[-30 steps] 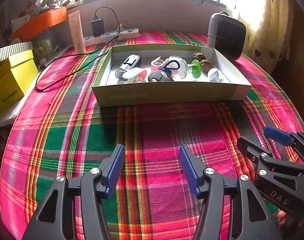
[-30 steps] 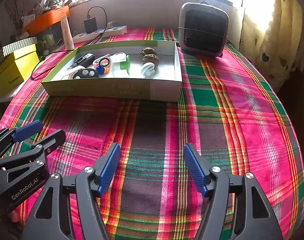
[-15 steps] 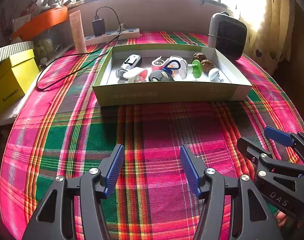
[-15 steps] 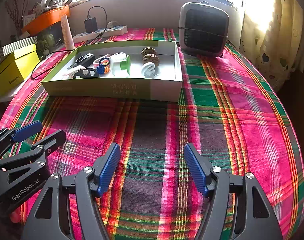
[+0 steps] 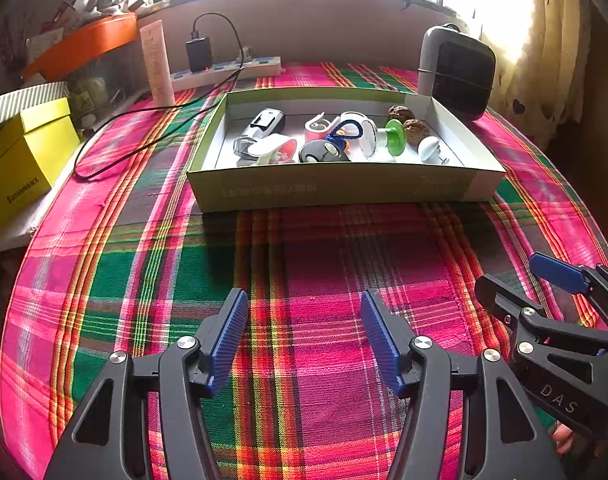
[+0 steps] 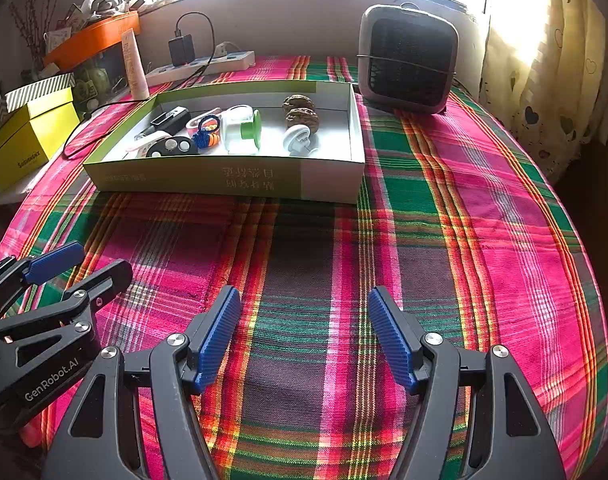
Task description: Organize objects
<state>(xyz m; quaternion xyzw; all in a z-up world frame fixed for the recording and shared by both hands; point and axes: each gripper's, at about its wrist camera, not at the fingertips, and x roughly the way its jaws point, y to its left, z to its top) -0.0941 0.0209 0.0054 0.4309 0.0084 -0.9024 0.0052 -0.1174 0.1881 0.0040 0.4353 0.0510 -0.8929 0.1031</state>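
Moved: left claw [image 5: 301,344] jaws opening a touch wider than a second ago, empty.
Right claw [image 6: 304,338]: wide apart, empty.
Box [image 5: 344,188]: ahead of both claws on the table, small objects [image 5: 332,140] all inside.
Left: apparently nothing outside the box.

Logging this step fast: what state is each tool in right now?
Left tool: jaws opening, nothing between them, over the plaid cloth.
Right tool: open, holding nothing.
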